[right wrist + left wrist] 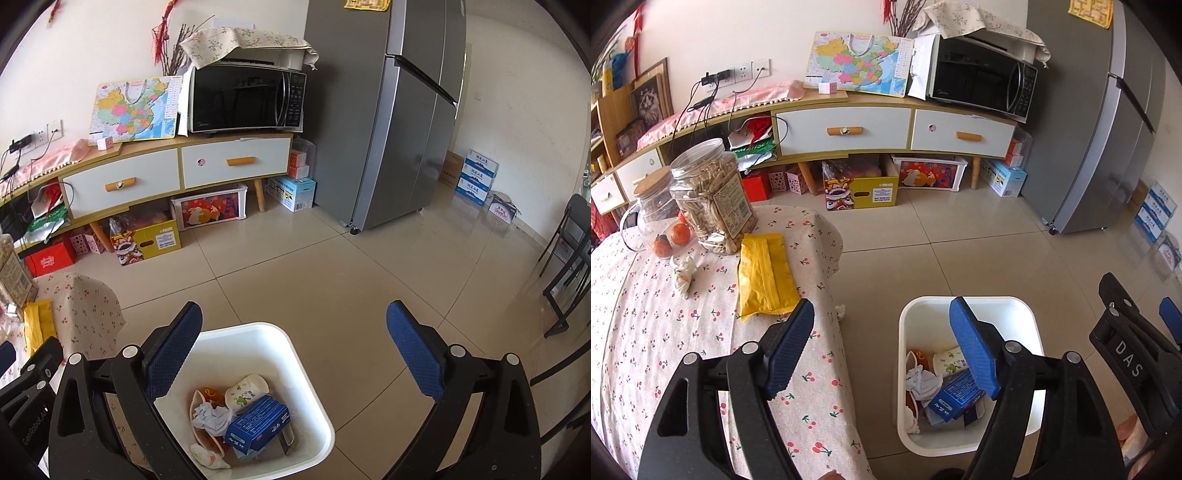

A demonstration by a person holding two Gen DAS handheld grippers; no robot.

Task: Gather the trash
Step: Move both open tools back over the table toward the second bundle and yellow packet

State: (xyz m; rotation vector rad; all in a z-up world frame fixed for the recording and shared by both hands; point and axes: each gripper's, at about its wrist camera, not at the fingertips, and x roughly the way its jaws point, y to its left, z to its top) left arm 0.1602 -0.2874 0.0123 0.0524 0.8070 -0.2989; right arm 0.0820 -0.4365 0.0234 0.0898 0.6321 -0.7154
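A white trash bin [1030, 314] stands on the tiled floor beside the table; it also shows in the right wrist view [295, 354]. It holds a blue box [258, 424], a paper cup [245, 393] and crumpled tissue [210, 415]. A yellow wrapper [764, 273] and a crumpled white scrap [685, 273] lie on the cherry-print tablecloth [639, 332]. A small white scrap [841, 311] lies on the floor by the table. My left gripper [882, 350] is open and empty between table edge and bin. My right gripper [295, 354] is open and empty above the bin.
On the table stand a snack jar [711, 192], a lidded glass jar [652, 206] and small oranges [679, 233]. A cabinet [846, 129] with a microwave [982, 81] lines the wall beside a grey fridge [391, 110]. Boxes sit under the cabinet. A black chair [569, 258] stands at right.
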